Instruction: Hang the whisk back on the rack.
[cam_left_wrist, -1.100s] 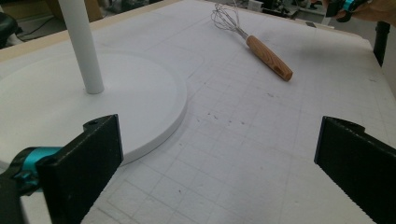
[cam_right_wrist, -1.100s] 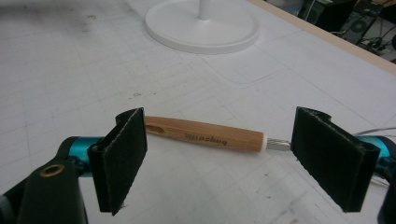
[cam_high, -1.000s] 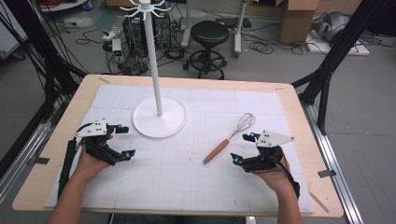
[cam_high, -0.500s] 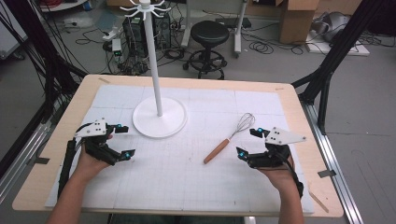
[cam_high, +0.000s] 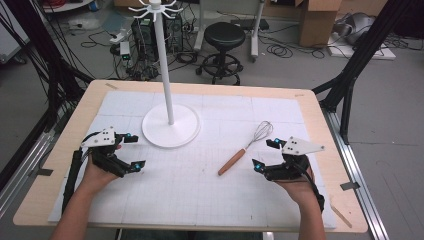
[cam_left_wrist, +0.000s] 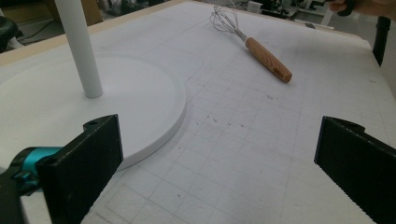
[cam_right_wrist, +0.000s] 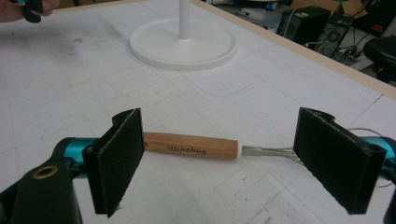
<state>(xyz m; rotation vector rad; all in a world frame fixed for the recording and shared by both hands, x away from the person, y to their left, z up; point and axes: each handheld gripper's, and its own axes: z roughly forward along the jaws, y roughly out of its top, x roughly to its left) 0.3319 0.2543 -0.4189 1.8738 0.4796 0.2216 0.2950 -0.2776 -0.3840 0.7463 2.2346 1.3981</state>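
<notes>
A whisk (cam_high: 245, 149) with a wooden handle and wire head lies flat on the white mat, right of centre. My right gripper (cam_high: 263, 154) sits just right of its handle with jaws wide apart and nothing held. In the right gripper view the whisk handle (cam_right_wrist: 191, 145) lies crosswise beyond the open right gripper (cam_right_wrist: 226, 158), not touching either jaw. My left gripper (cam_high: 136, 150) rests open near the left edge, beside the white stand's round base (cam_high: 186, 131). In the left gripper view, the left gripper (cam_left_wrist: 219, 172) faces the base (cam_left_wrist: 130, 102) and the whisk (cam_left_wrist: 261, 49) farther off.
The stand's thin white pole (cam_high: 164, 75) rises from the base to a ring of hooks at the top. The mat covers a wooden table (cam_high: 320, 115). A stool (cam_high: 224, 37), cables and boxes lie on the floor beyond the far edge.
My right gripper has shifted slightly to the right and away from me, staying beside the whisk handle. The left gripper and the whisk have stayed put.
</notes>
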